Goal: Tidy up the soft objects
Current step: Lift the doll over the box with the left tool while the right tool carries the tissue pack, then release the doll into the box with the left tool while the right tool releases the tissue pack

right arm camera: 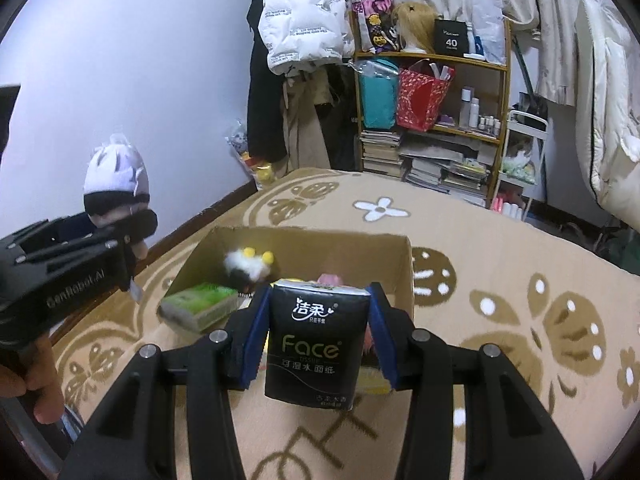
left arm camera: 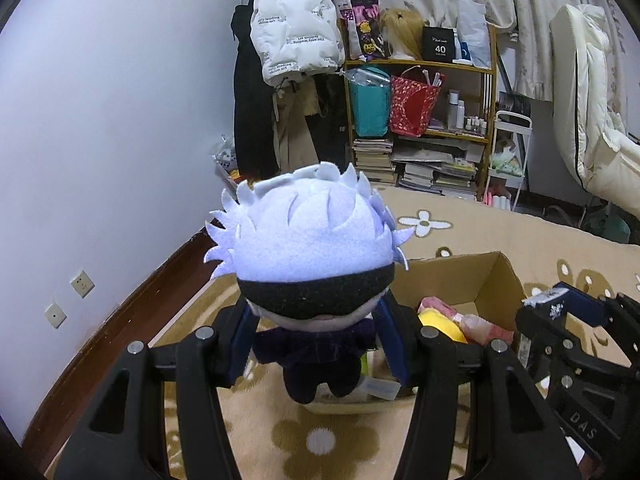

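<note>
L gripper [left arm camera: 316,346] is clamped on a plush doll [left arm camera: 308,264], blue pads squeezing its dark body from both sides just under the head. Doll's big pale spiky-haired head w/ black band sticks up above the fingers, legs hang below them. It's held in the air, to the left of and above the cardboard box [left arm camera: 496,280], not inside it. In the R wrist view the same doll [right arm camera: 116,184] shows at far left, off to the side of the box's left wall, w/ the L gripper [right arm camera: 132,228] around it.

R gripper [right arm camera: 318,336] is closed on a black tissue pack [right arm camera: 316,340], pads pressing its left & right sides. Pack stands upright betw. the fingers, label facing the camera, bottom edge hanging below the pads. It's held over the near edge of the box [right arm camera: 304,240], roughly above the opening; can't tell if it touches anything inside. In the L wrist view the R gripper [left arm camera: 560,312] sits at right, beside the box; its grip isn't clear from there.

Inside the box: a green tissue pack [right arm camera: 200,304] leaning at the left wall, a fluffy white/black toy [right arm camera: 248,268] w/ yellow bits near the middle, something pink [right arm camera: 330,279] behind the black pack, also a yellow soft item [left arm camera: 440,322]. Box sits on a beige rug [right arm camera: 500,320] w/ flower pattern. Shelf [right arm camera: 432,92] w/ bags & books stands at the back wall.
</note>
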Demonstrator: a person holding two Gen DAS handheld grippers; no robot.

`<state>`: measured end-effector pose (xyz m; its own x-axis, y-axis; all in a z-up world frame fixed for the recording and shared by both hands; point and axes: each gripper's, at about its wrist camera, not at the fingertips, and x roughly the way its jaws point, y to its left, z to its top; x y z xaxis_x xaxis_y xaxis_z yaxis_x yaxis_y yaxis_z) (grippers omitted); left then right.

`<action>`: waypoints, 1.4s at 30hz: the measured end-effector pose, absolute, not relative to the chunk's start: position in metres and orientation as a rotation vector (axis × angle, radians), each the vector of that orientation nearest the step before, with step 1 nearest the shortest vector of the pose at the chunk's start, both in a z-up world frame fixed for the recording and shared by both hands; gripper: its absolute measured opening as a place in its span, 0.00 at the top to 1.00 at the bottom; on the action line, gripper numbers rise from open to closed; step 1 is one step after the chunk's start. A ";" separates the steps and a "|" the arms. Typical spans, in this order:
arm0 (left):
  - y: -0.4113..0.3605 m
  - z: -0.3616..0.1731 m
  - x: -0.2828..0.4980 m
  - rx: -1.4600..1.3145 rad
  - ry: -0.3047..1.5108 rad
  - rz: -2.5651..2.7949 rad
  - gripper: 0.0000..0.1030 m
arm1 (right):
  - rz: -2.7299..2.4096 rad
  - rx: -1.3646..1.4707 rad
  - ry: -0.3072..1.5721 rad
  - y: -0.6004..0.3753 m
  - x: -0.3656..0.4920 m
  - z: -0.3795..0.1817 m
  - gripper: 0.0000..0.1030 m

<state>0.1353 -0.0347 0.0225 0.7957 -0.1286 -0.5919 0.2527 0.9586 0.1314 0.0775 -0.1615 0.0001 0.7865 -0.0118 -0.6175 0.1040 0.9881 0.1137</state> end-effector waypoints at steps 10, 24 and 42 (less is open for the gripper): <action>-0.049 0.003 0.144 0.266 0.620 -0.197 0.47 | -0.043 0.177 0.624 -0.173 0.098 -0.011 0.52; -0.070 -0.013 0.149 0.336 0.616 -0.203 0.47 | -0.044 0.224 0.614 -0.188 0.113 -0.028 0.52; -0.070 -0.030 0.161 0.338 0.683 -0.168 0.42 | -0.039 0.230 0.652 -0.187 0.131 -0.043 0.51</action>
<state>0.1614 -0.0696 -0.0302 0.7646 -0.0419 -0.6431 0.2613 0.9323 0.2500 0.1305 -0.1869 -0.0425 0.7951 0.0361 -0.6055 0.1080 0.9738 0.1999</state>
